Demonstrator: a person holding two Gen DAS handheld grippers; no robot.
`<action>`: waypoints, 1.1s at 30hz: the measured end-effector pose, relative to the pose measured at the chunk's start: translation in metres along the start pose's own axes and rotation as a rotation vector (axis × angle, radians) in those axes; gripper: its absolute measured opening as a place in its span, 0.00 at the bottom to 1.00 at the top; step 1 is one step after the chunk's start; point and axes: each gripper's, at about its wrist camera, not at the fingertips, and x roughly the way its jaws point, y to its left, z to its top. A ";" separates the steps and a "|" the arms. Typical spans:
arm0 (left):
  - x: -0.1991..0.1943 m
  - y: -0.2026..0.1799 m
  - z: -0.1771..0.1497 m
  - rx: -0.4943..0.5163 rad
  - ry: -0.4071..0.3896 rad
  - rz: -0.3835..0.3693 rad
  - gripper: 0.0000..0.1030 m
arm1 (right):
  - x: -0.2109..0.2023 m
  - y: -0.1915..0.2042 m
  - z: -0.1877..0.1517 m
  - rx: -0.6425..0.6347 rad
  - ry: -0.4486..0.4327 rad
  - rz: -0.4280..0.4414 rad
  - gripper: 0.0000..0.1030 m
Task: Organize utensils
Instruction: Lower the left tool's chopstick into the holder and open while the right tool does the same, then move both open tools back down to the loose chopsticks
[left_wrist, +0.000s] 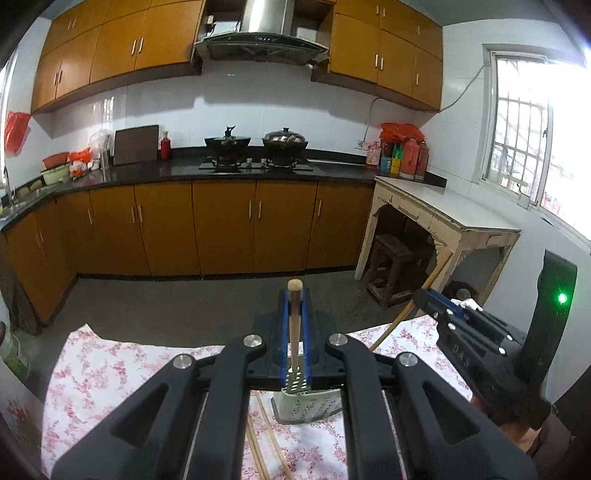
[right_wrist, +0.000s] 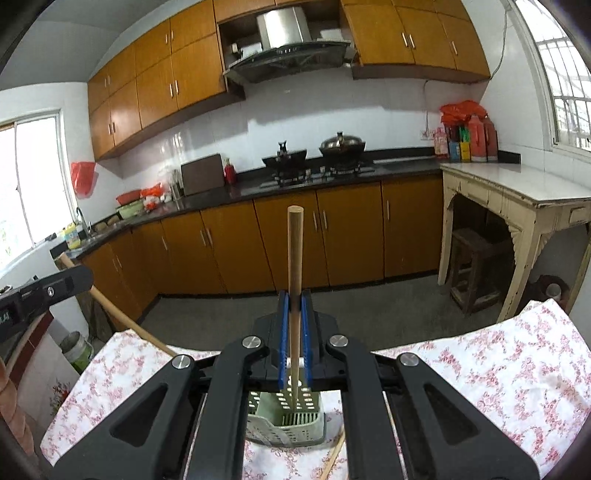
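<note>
Two hand-held grippers, left and right, each clamp one chopstick above one holder.

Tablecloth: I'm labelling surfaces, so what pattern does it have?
The tablecloth is white with small pink-red flowers, seen best in the right wrist view.

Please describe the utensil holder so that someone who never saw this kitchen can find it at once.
Look at the table with the floral cloth, in front of the orange cabinets. The holder stands on it, just below the right claw. It is a pale green plastic basket with perforated walls, the only container there; loose chopsticks lie beside it.
</note>
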 end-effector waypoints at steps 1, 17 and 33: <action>0.003 0.003 -0.001 -0.007 0.008 0.001 0.07 | 0.002 0.000 0.000 0.000 0.005 0.001 0.07; -0.002 0.024 -0.009 -0.064 0.008 0.046 0.26 | -0.003 -0.010 0.000 0.050 0.024 0.009 0.15; -0.083 0.051 -0.080 -0.060 -0.044 0.131 0.38 | -0.079 -0.056 -0.025 0.073 -0.012 -0.110 0.33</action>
